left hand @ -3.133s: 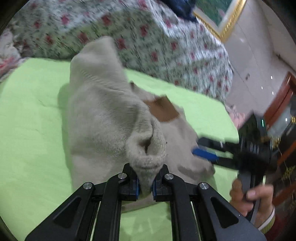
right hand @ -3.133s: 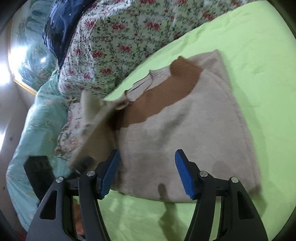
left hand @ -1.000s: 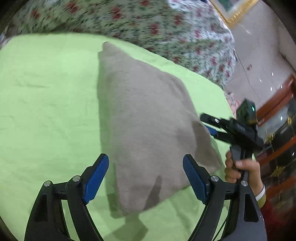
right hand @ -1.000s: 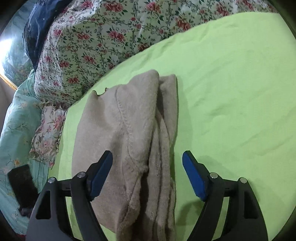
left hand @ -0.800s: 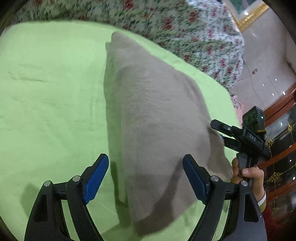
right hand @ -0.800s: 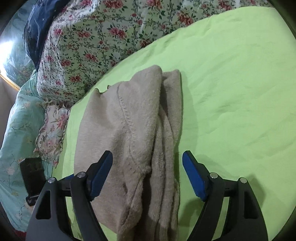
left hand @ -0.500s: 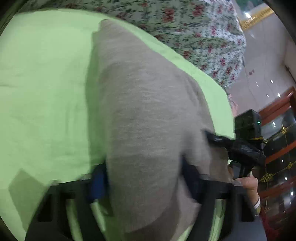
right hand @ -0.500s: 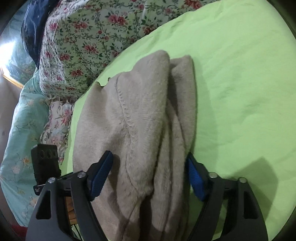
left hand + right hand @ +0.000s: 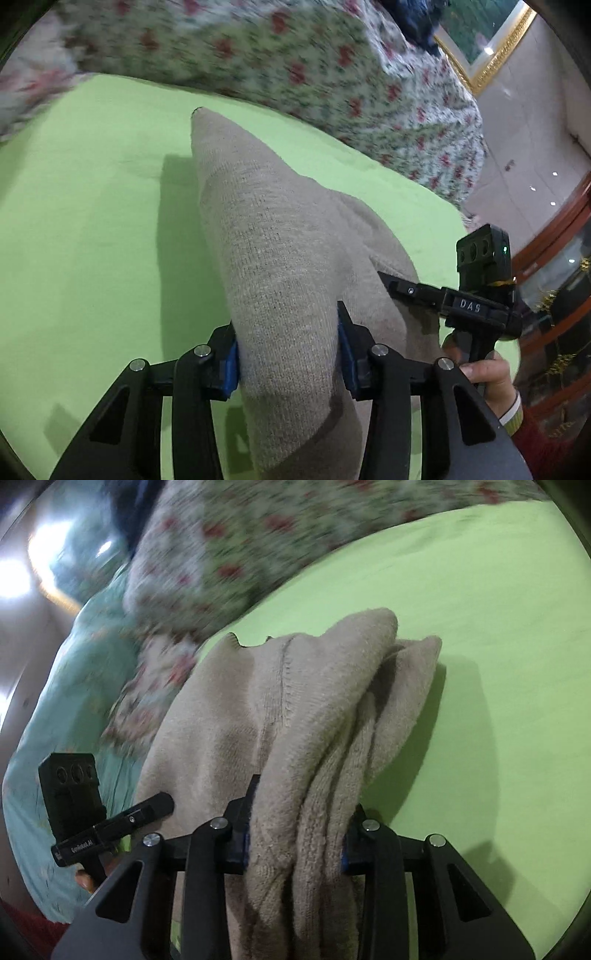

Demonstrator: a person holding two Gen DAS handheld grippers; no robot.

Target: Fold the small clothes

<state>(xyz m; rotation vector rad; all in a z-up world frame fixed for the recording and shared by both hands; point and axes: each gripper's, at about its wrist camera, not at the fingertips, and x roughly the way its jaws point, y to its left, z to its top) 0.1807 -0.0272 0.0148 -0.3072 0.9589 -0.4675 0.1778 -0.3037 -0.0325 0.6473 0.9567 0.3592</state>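
A folded beige knit sweater [image 9: 280, 258] lies on a green sheet [image 9: 92, 240], lifted at its near edges. My left gripper [image 9: 288, 354] is shut on one thick folded end of it. My right gripper [image 9: 299, 834] is shut on the other end, where several layers [image 9: 325, 746] bunch between the blue pads. The right gripper also shows in the left wrist view [image 9: 443, 295] at the sweater's right side, and the left gripper shows in the right wrist view [image 9: 110, 823] at the left.
A floral quilt [image 9: 295, 55] is heaped along the far edge of the sheet. A teal blanket [image 9: 55, 701] lies at the left in the right wrist view. A gold-framed picture [image 9: 480, 55] and wooden furniture [image 9: 554, 258] stand beyond the bed.
Both grippers moved in onto the folded sweater and closed on its opposite ends. The sweater's ends have lifted off the sheet. Both views are blurred by motion.
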